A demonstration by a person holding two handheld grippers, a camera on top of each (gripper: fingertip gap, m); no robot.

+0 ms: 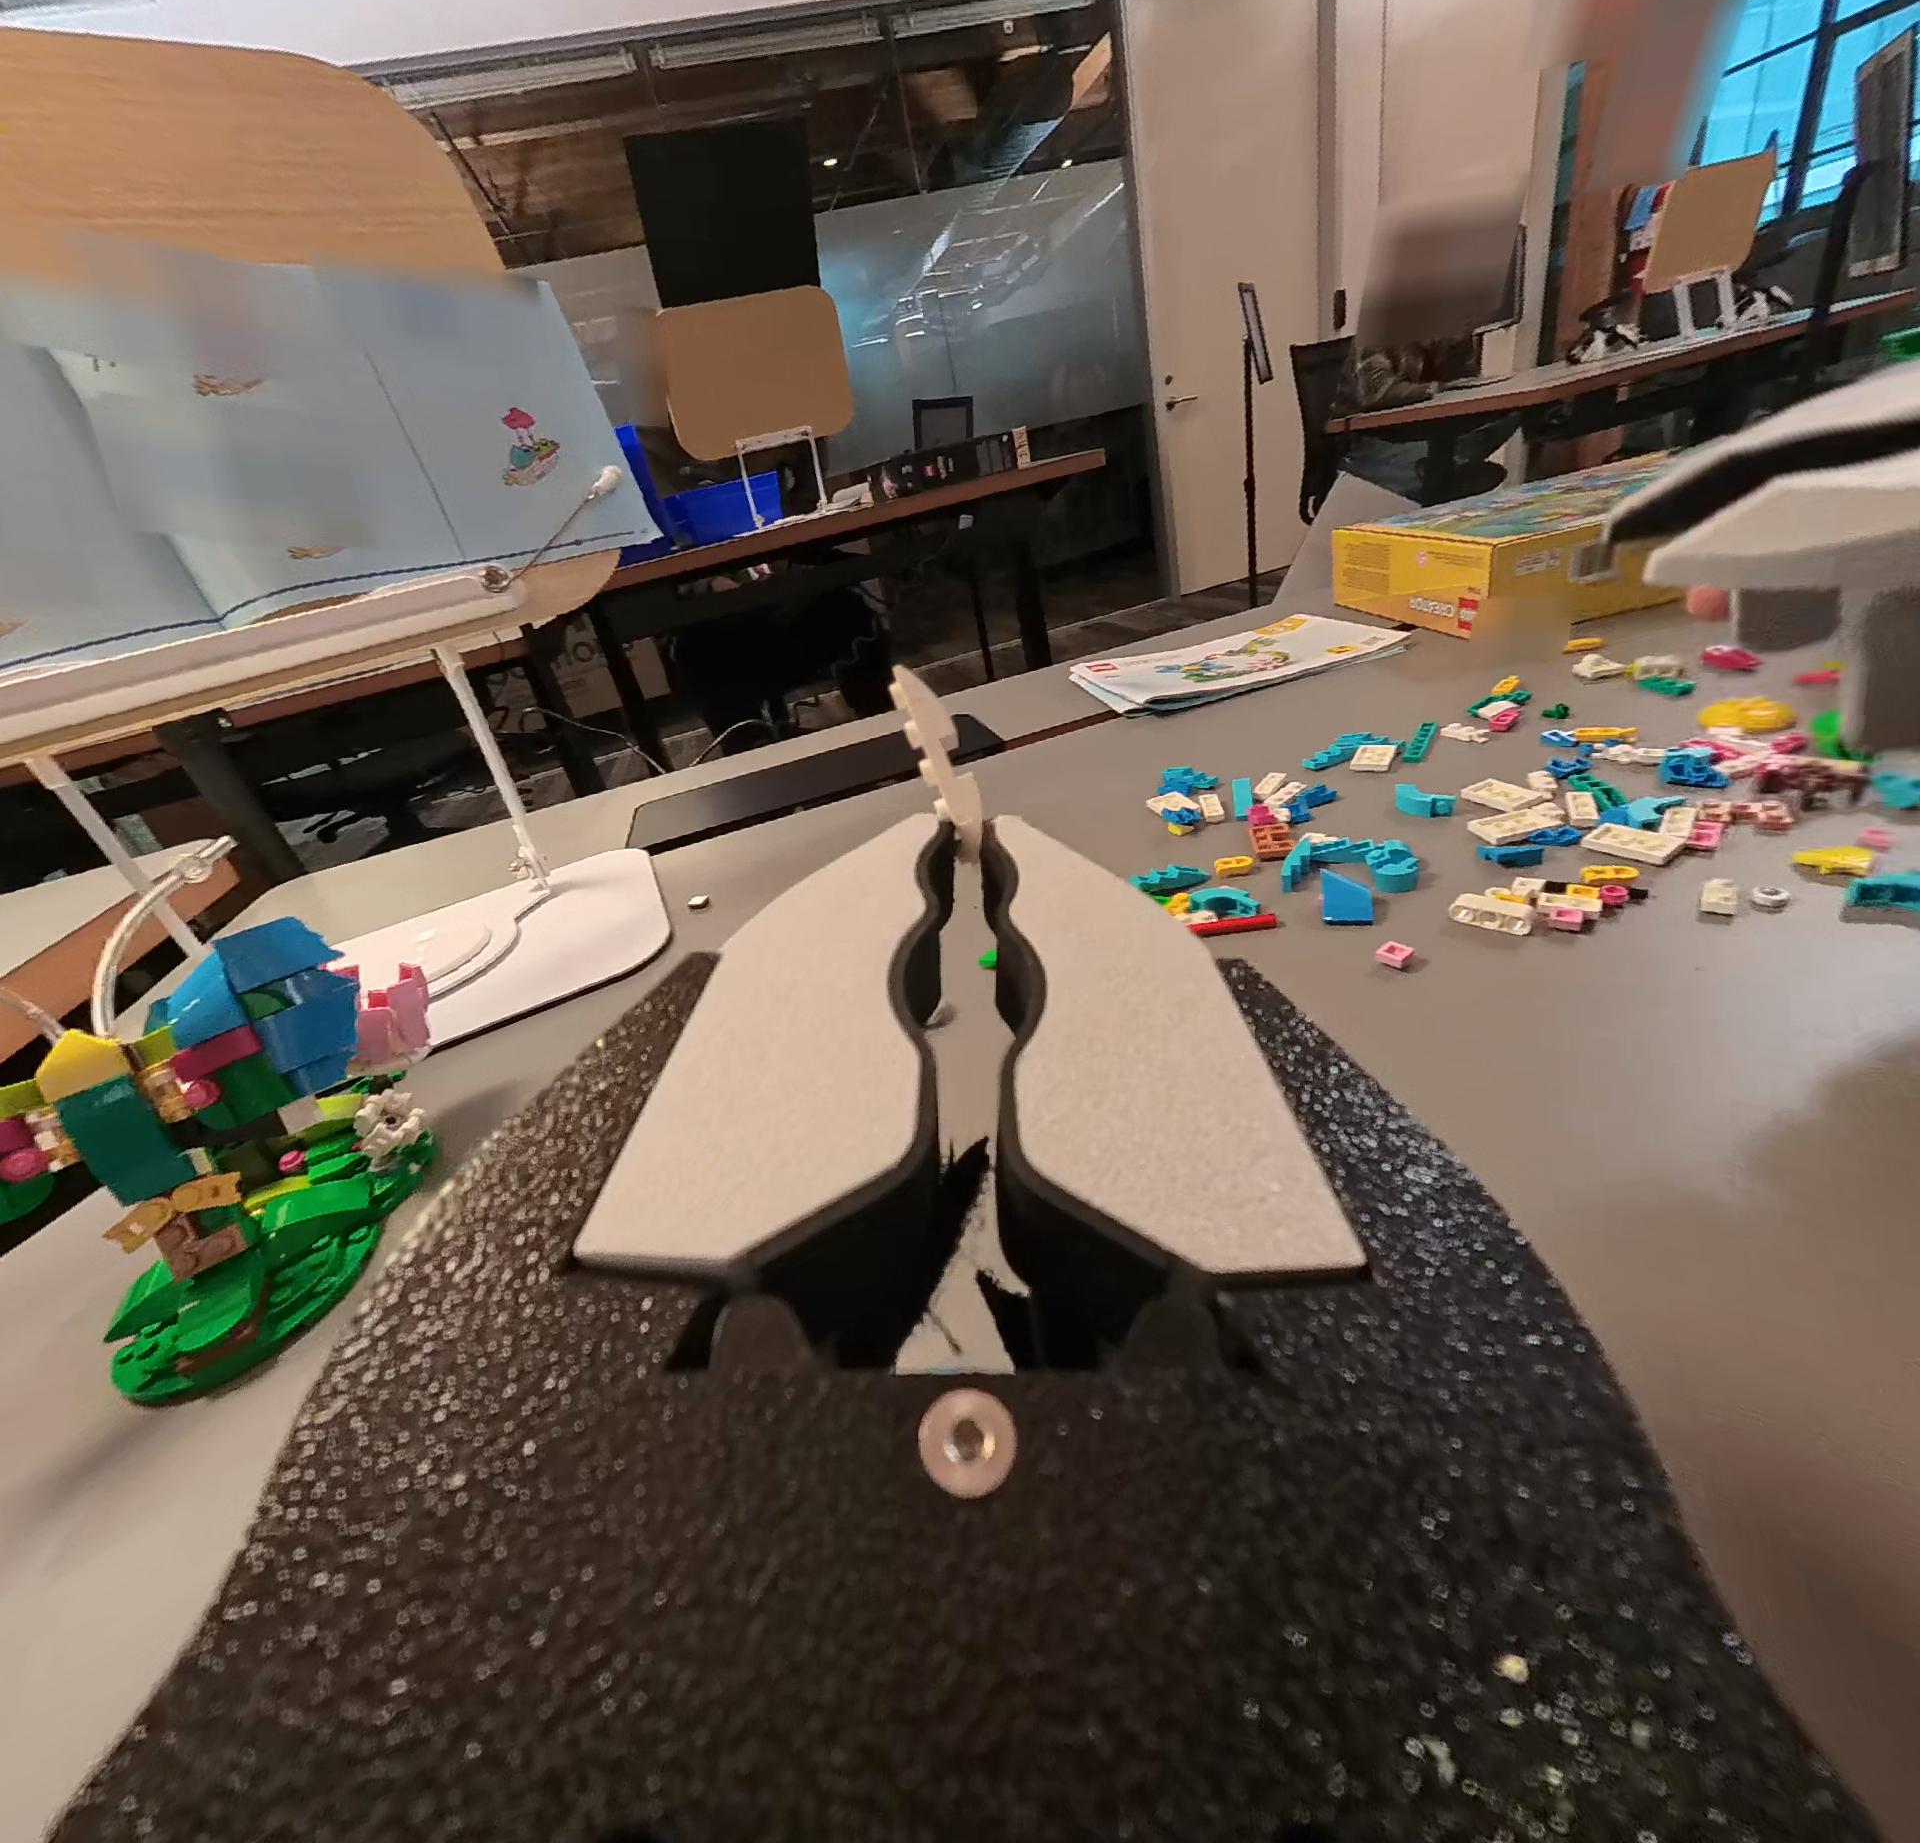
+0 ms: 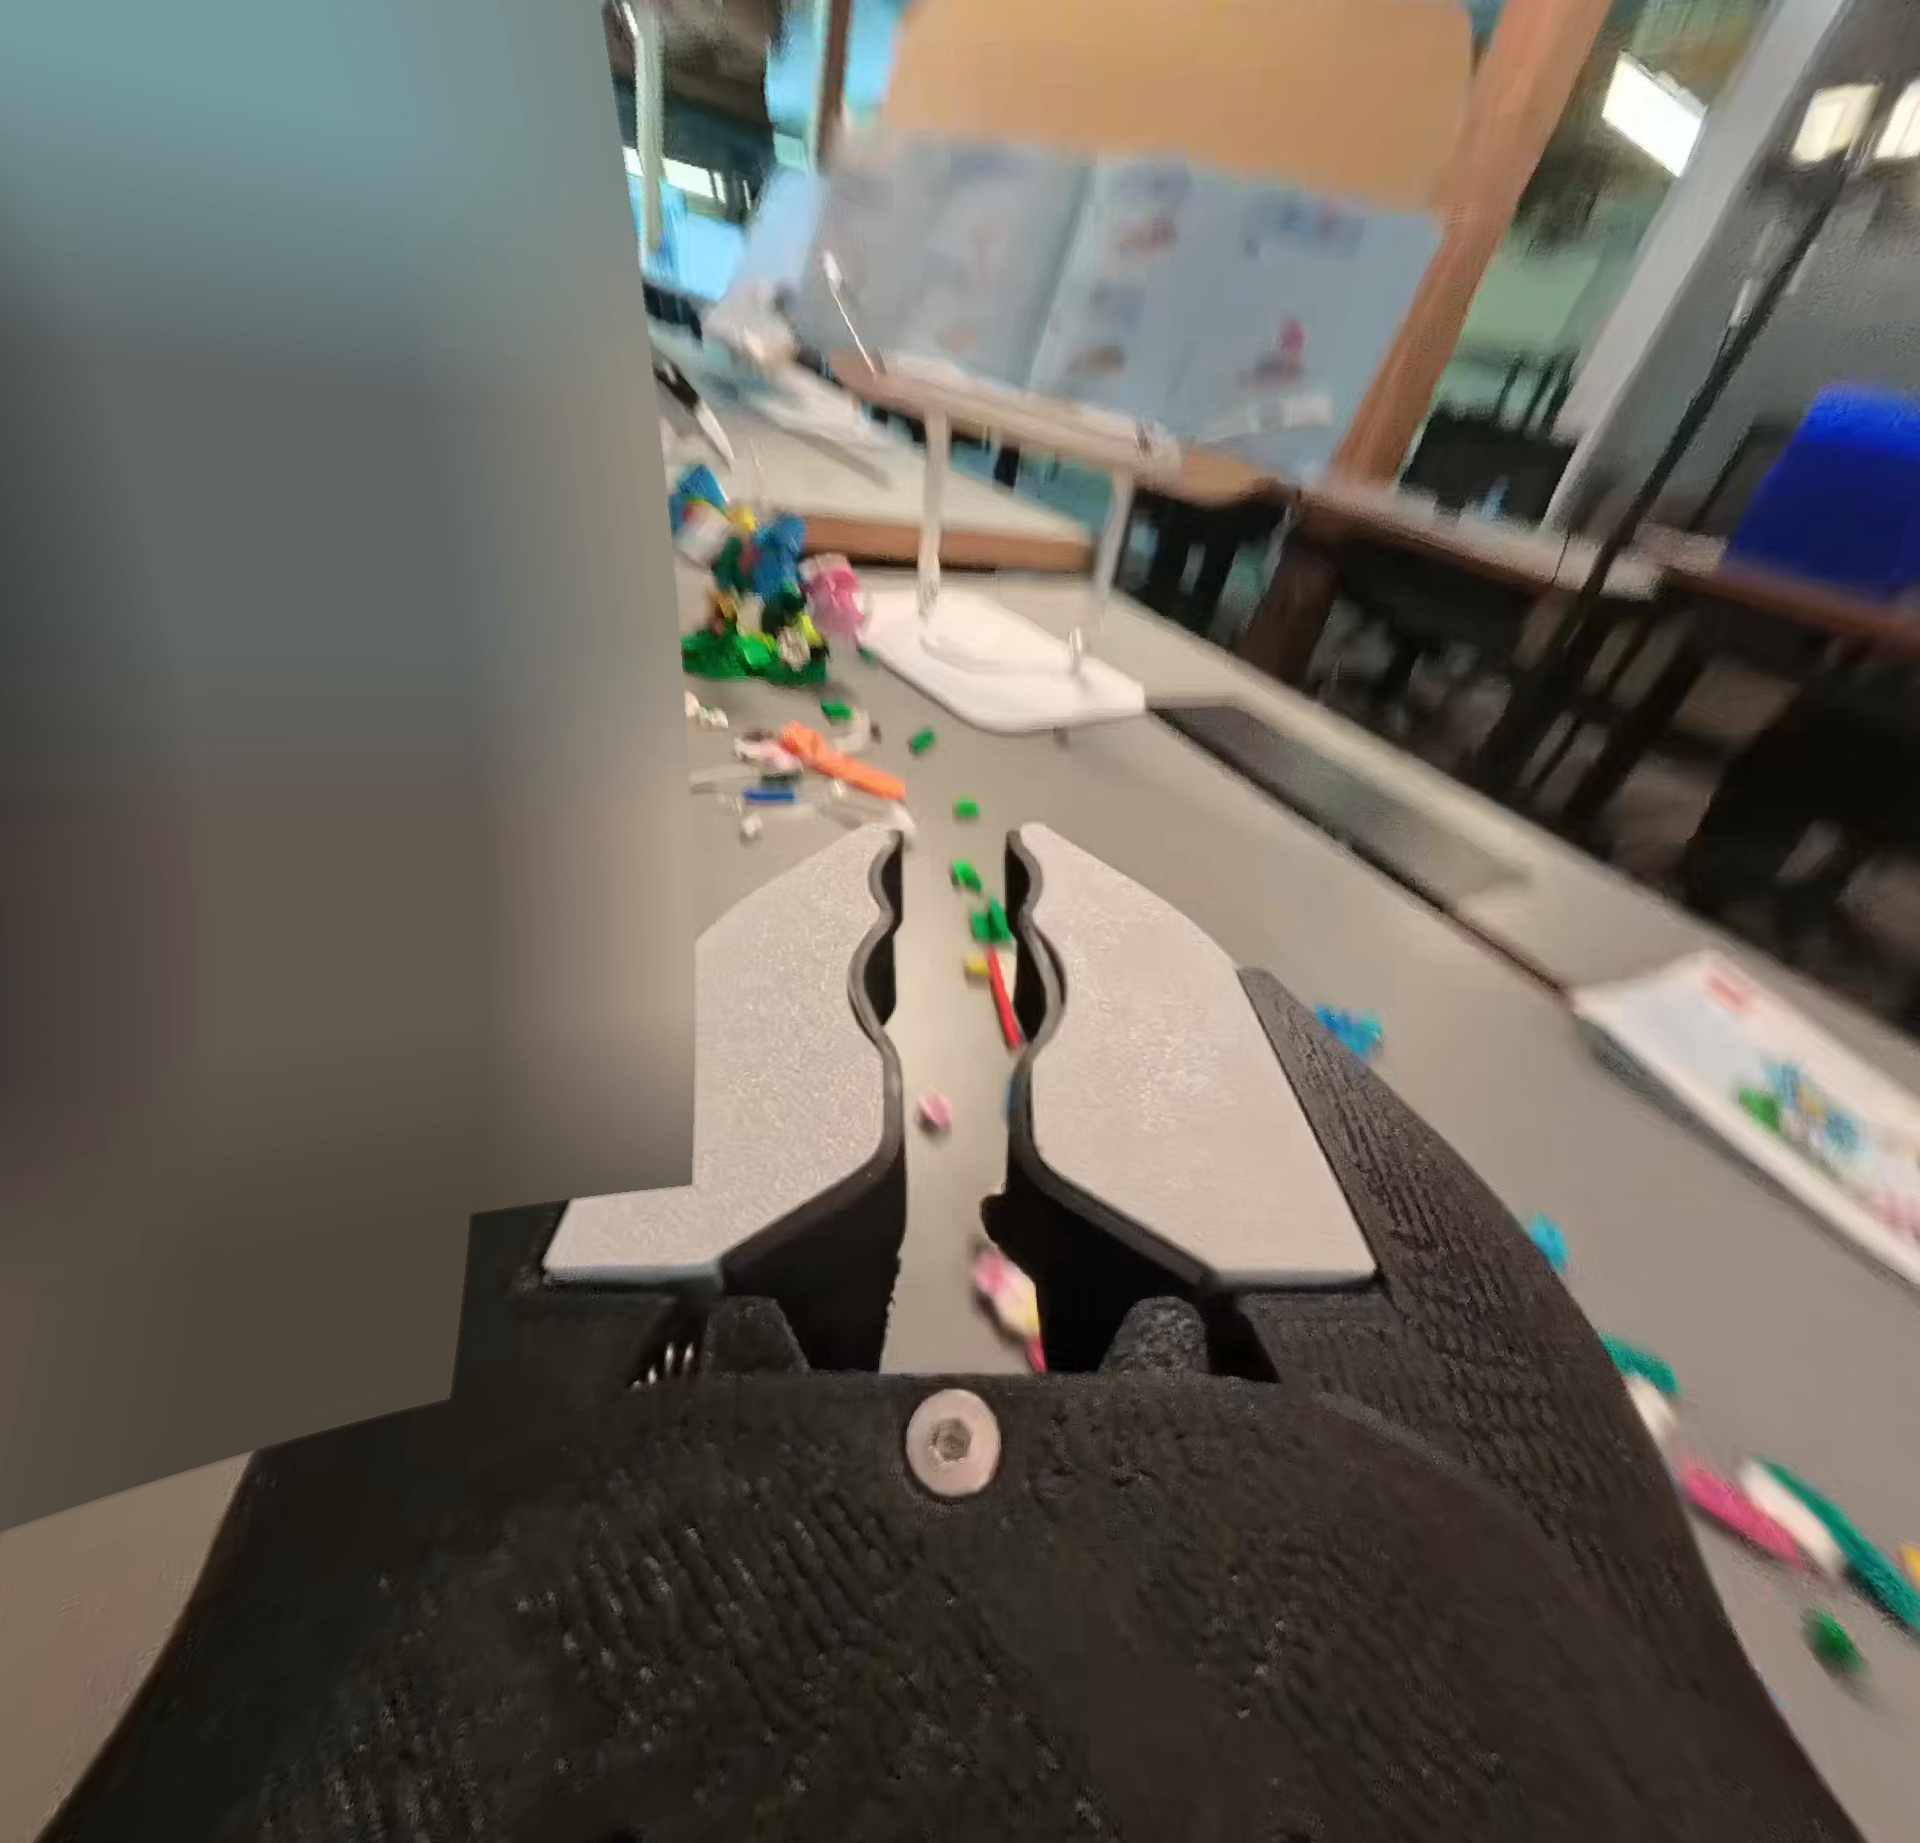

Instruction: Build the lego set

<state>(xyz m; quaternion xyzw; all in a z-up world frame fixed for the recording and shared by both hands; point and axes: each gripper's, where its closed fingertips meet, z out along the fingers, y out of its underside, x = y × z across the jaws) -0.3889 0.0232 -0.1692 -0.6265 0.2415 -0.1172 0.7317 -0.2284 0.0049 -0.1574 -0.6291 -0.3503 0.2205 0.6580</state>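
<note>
A: What has the left gripper (image 1: 966, 837) got?
B: Its tips are pinched on a thin white plate (image 1: 928, 744) with a scalloped edge and round studs; the plate stands up toward twelve o'clock above the grey table (image 1: 1455, 1118). The fingers (image 1: 790, 1066) are flat, matte grey with wavy black inner edges, set in a grainy black body.

A: And the right gripper (image 2: 954, 837)?
B: Parted by a narrow gap, nothing between the tips. Through the gap lie small green bricks (image 2: 977, 894) and a red rod (image 2: 1003, 998) on the table. That view is smeared.

A: Where's the build?
B: In the left wrist view, at eight o'clock: a partly built model (image 1: 218, 1118) on a round green base, with blue, teal and pink blocks and a clear curved arm. The loose bricks (image 1: 1507, 817) are scattered at two o'clock, glossy turquoise, white, pink.

A: Any printing?
B: A yellow cardboard box (image 1: 1455, 567) carries a logo and lettering, a stapled booklet (image 1: 1236, 655) lies just before it, and an open booklet (image 1: 312, 443) sits on a white stand (image 1: 561, 920) at ten o'clock.
</note>
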